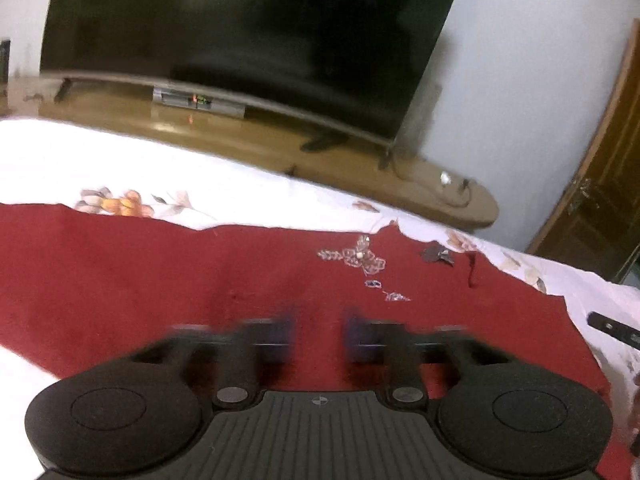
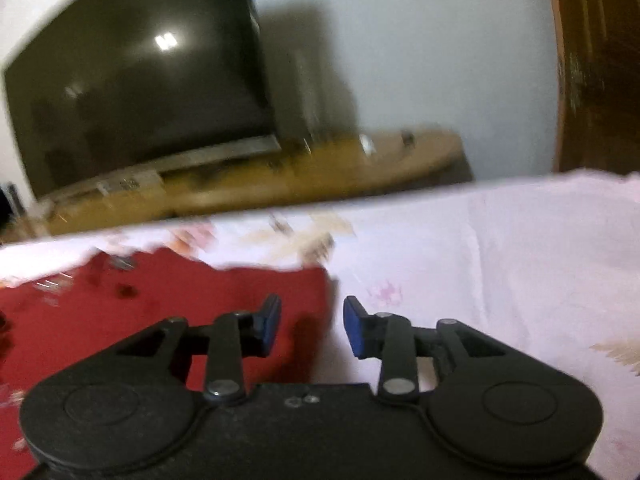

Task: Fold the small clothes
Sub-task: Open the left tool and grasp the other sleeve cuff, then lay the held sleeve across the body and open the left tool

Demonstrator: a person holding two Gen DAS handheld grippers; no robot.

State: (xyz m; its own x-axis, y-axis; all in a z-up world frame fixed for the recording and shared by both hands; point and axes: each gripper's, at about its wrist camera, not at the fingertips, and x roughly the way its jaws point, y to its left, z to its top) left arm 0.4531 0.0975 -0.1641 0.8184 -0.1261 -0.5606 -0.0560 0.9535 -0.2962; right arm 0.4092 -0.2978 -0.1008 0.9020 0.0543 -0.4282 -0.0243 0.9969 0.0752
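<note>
Red cloth [image 1: 160, 280] with silver embroidery [image 1: 356, 258] lies spread flat on the white floral bedsheet [image 1: 160, 168], and I have both tools over it. My left gripper [image 1: 319, 336] hovers above the middle of the fabric, its blurred fingers parted and holding nothing. My right gripper [image 2: 312, 328] sits at the cloth's right edge [image 2: 326, 304], blue pads [image 2: 354, 330] wide apart and empty, one side over red, the other over sheet. Beyond the bed I see a dark television [image 1: 248, 36] on a wooden stand [image 1: 248, 140], with a brown door [image 1: 604, 200] at right.
</note>
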